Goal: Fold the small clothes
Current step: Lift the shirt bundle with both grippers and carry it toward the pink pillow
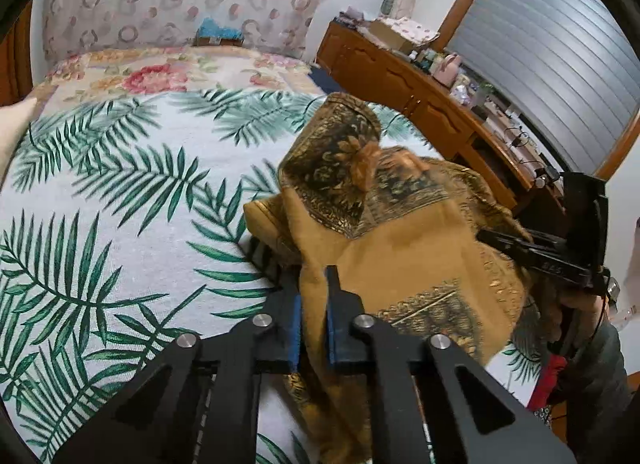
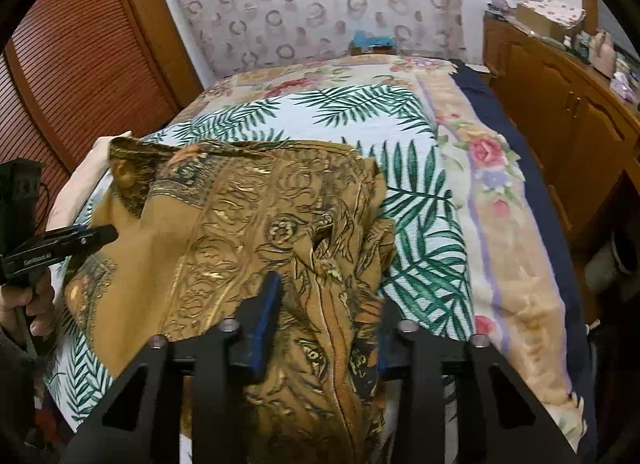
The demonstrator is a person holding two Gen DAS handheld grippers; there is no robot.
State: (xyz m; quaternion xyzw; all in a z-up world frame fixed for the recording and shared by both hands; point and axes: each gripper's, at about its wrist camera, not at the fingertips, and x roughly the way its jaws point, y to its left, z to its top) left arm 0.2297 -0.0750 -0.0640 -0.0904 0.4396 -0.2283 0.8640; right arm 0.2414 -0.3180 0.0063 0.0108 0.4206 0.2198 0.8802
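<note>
A bed spread with a palm-leaf sheet (image 1: 120, 192) fills a bedroom flanked by a wooden dresser (image 1: 420, 92). The left gripper (image 1: 313, 288) pinches a fold of the ochre patterned garment (image 1: 400, 232) between blue-padded fingers (image 1: 332, 304). The right gripper (image 2: 328, 296) clamps another bunched edge. The soft, crumpled cloth hangs between them over the sheet, its long axis running gripper to gripper

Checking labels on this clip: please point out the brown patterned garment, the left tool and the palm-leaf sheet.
brown patterned garment (image 2: 248, 200), right wrist view, on its spread patterned middle.
left tool (image 1: 314, 316), left wrist view, between its fingertips, on pinched cloth.
palm-leaf sheet (image 1: 132, 224), left wrist view, on bare printed fabric.
</note>
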